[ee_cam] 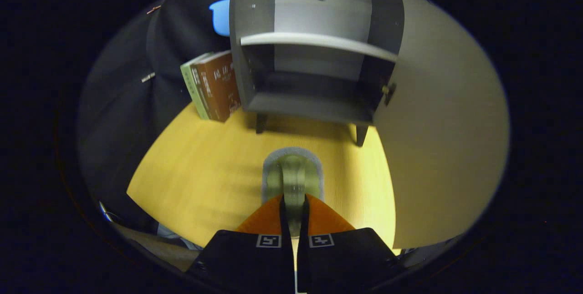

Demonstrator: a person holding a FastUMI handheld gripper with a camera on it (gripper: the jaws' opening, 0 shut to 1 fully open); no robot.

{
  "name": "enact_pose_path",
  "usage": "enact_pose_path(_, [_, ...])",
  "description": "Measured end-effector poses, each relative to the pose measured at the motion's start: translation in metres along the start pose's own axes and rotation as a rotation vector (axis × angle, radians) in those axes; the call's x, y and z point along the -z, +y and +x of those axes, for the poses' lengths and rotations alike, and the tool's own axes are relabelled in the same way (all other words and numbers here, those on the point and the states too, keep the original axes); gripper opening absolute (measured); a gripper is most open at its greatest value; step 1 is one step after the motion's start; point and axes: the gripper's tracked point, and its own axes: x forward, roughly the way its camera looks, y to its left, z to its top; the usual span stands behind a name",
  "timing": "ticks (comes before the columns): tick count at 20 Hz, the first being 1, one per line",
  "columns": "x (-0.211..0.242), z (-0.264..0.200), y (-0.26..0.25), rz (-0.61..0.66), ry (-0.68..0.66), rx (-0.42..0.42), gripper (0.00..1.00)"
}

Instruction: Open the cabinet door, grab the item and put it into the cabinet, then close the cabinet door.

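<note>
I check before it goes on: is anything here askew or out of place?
Only the books stand out: they lean tilted against the cabinet's outer left wall. The cabinet door stands wide open, as the task needs. The gripper is shut on the item, held ahead of the lower shelf.

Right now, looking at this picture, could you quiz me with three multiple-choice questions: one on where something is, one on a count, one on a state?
1. Where do the books stand?
A. Inside the cabinet
B. Beside the cabinet, on the table
C. Between the fingers

2. How many shelf boards divide the cabinet?
A. One
B. Three
C. Five

3. What state is the cabinet door in?
A. Shut
B. Open
C. Removed

Answers: B, they lean against its outer wall; A, one pale board crosses it; B, it swings outward while the hand-held gripper pinches a round item.
</note>
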Motion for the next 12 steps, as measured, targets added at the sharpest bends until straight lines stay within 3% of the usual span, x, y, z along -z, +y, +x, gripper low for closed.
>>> enact_pose_path(7, [-0.184,-0.022,-0.031,-0.044,-0.342,0.053,0.07])
enact_pose_path(12, [-0.272,0.006,-0.051,0.005,-0.423,0.036,0.07])
